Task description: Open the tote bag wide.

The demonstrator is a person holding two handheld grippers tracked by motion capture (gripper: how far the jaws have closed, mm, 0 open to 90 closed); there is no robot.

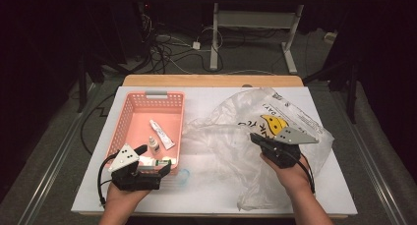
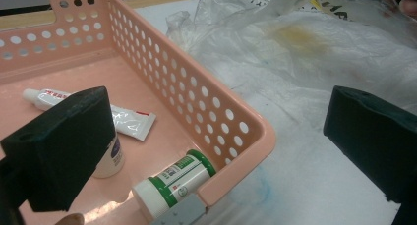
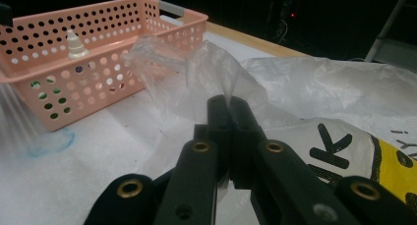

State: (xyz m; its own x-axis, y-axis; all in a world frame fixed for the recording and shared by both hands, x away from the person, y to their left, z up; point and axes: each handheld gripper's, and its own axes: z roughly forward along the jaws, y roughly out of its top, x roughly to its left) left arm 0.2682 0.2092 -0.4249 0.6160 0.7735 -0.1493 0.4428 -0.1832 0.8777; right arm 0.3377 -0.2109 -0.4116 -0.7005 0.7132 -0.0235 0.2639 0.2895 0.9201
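Two grippers are mine: my right gripper is pinched tight on the plastic bag lying on the surface right of the pink basket, while my left gripper waits wide apart at the basket's near corner.

Small bottle: I see its lower part; my left gripper's near jaw covers the rest.
Tube: middle hidden behind that jaw.
Bag print: letters cut off by my right gripper's arms; I can't read them.
Green-capped bottle: label too small to read.
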